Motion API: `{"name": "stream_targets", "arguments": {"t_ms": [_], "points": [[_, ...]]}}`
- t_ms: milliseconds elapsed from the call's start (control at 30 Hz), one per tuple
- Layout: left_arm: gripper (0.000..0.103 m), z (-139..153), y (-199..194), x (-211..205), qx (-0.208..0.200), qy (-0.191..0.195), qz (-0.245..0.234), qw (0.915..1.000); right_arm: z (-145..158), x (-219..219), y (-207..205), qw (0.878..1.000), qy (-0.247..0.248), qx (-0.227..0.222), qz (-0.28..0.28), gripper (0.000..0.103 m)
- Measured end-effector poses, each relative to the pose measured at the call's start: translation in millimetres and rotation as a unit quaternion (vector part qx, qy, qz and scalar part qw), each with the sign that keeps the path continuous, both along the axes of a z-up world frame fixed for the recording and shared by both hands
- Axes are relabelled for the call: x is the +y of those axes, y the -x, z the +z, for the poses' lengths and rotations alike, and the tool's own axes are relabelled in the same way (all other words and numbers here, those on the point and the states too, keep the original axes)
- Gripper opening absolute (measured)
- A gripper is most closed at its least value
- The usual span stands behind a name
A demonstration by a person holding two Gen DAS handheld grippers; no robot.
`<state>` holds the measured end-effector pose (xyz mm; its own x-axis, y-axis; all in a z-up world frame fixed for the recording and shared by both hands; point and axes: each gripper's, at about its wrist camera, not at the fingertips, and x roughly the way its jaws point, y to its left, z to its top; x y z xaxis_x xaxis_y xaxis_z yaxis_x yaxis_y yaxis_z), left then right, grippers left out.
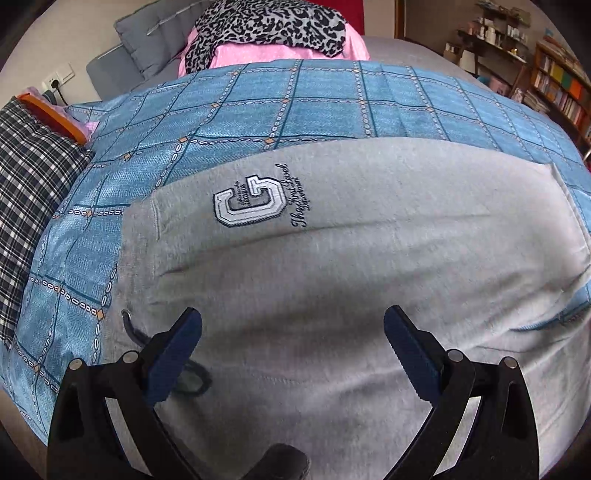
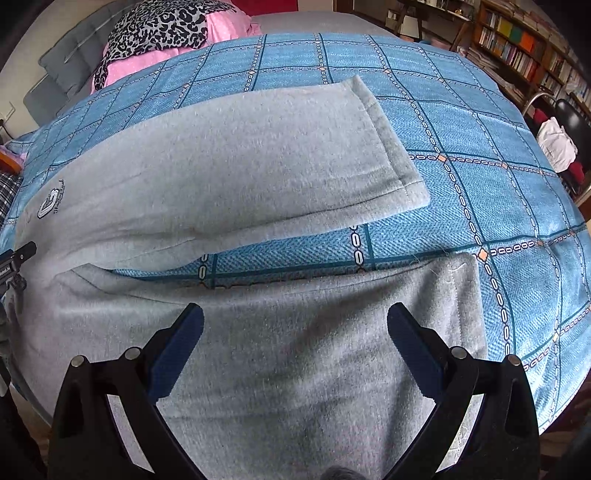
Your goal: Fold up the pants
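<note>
Now I am hovering both wide-spread claws, left gripper (image 1: 293, 321) and right gripper (image 2: 295, 317), over one pair of grey pants (image 2: 229, 155); its "G" crest (image 1: 249, 201) is showing at eleven o'clock.

I am in a home bedroom. Before me lies a bed under a blue quilted bedspread with a dark-teal chain-pattern grid (image 2: 461, 122). At its head sit a grey ribbed cushion (image 1: 147, 40), a pink blanket (image 1: 258, 51) and a leopard-print cloth (image 1: 266, 26). A navy-and-white plaid pillow (image 1: 29, 177) lies alongside. Dark wooden bookshelves packed with books (image 2: 517, 48) line the far wall.
</note>
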<state>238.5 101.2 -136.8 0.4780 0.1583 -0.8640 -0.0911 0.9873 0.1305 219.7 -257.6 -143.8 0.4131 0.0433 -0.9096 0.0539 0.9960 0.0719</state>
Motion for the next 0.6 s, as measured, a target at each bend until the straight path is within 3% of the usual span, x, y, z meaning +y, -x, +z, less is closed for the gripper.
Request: {"name": "stream_targets", "arguments": {"t_ms": [200, 600], "points": [[0.098, 0, -35, 35, -0.006, -0.007, 0.029, 0.9995, -4, -5, -29, 1.0, 0.011, 0.006, 0.001, 0.101], [0.098, -1, -86, 119, -0.02, 0.019, 0.101, 0.9945, -14, -17, -72, 1.0, 0.006, 0.012, -0.009, 0.101]]}}
